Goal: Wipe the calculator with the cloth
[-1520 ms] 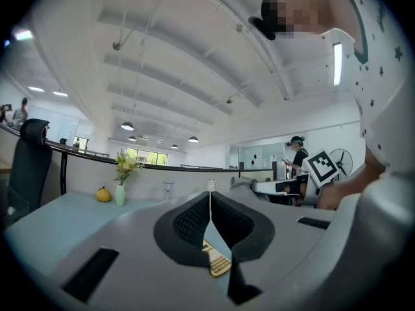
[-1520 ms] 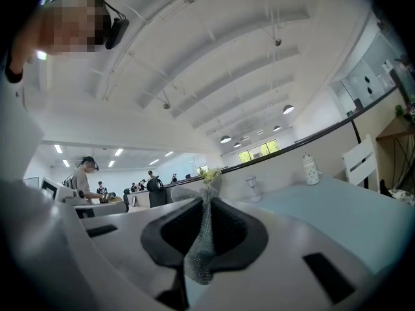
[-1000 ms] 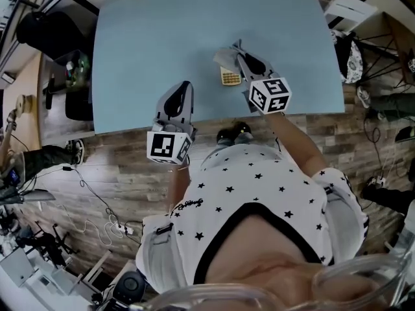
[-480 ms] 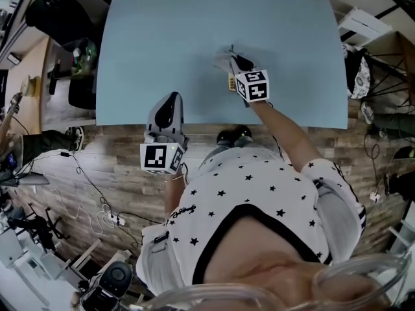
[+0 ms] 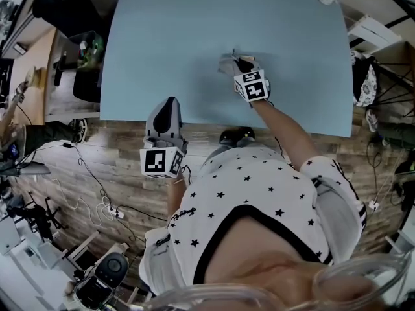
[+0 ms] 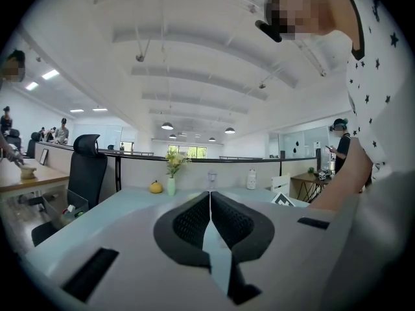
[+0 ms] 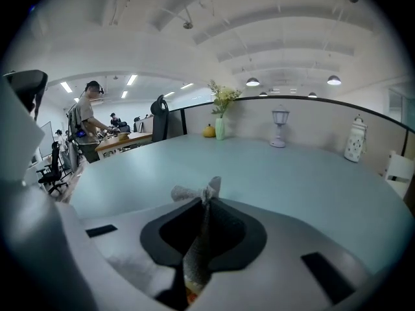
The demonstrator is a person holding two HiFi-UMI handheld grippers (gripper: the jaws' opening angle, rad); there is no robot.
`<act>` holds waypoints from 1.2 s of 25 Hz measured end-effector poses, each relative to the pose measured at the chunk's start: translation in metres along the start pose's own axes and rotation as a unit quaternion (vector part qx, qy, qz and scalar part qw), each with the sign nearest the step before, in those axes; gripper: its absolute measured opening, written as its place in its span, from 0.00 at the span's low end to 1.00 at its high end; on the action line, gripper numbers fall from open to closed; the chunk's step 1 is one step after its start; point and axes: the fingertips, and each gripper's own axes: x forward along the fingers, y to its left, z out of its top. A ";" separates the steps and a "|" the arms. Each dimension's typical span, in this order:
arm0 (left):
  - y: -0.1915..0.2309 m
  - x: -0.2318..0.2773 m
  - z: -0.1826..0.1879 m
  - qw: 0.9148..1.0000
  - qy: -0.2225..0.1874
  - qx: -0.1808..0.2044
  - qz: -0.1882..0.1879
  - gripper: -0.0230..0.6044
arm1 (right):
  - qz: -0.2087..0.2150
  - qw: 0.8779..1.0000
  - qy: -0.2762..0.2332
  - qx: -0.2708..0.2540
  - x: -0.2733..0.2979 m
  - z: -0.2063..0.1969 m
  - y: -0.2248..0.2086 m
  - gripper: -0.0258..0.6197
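Observation:
My right gripper (image 5: 241,63) is over the middle of the light blue table (image 5: 168,44), shut on a grey cloth (image 5: 229,62). In the right gripper view the cloth (image 7: 201,238) hangs pinched between the dark jaws, and a tuft sticks out past the tips. A small orange sliver (image 7: 189,297) shows below the cloth, possibly the calculator; in the head view the gripper and cloth hide the calculator. My left gripper (image 5: 170,102) hovers at the table's near edge, shut with nothing in it. In the left gripper view, its pads (image 6: 188,220) meet at the tips.
Along the far edge stand a yellow object (image 7: 209,131), a vase of flowers (image 7: 221,127), a small lamp (image 7: 279,135) and a white lantern (image 7: 355,146). A black chair (image 5: 55,8) is at the table's left. Cables (image 5: 97,203) lie on the wooden floor.
The right gripper and cloth have slid over the yellow calculator, which showed beside the gripper a second ago and is now covered. The left gripper stays at the near edge.

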 end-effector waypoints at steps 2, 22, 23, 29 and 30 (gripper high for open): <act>-0.001 0.001 0.001 1.000 -0.001 0.000 -0.001 0.09 | 0.000 1.000 0.000 0.000 -0.001 0.001 -0.001 0.09; -0.022 0.014 0.005 0.999 -0.007 0.002 -0.040 0.09 | -0.076 0.997 0.010 0.033 -0.044 -0.023 -0.066 0.09; -0.024 0.014 0.005 0.999 -0.007 0.003 -0.042 0.09 | -0.079 0.996 0.011 0.033 -0.046 -0.025 -0.069 0.09; -0.032 0.011 0.006 0.999 -0.011 0.004 -0.049 0.09 | -0.093 0.995 0.020 0.033 -0.056 -0.038 -0.078 0.09; -0.032 0.009 0.007 0.999 -0.011 0.005 -0.049 0.09 | -0.095 0.995 0.023 0.031 -0.056 -0.040 -0.079 0.09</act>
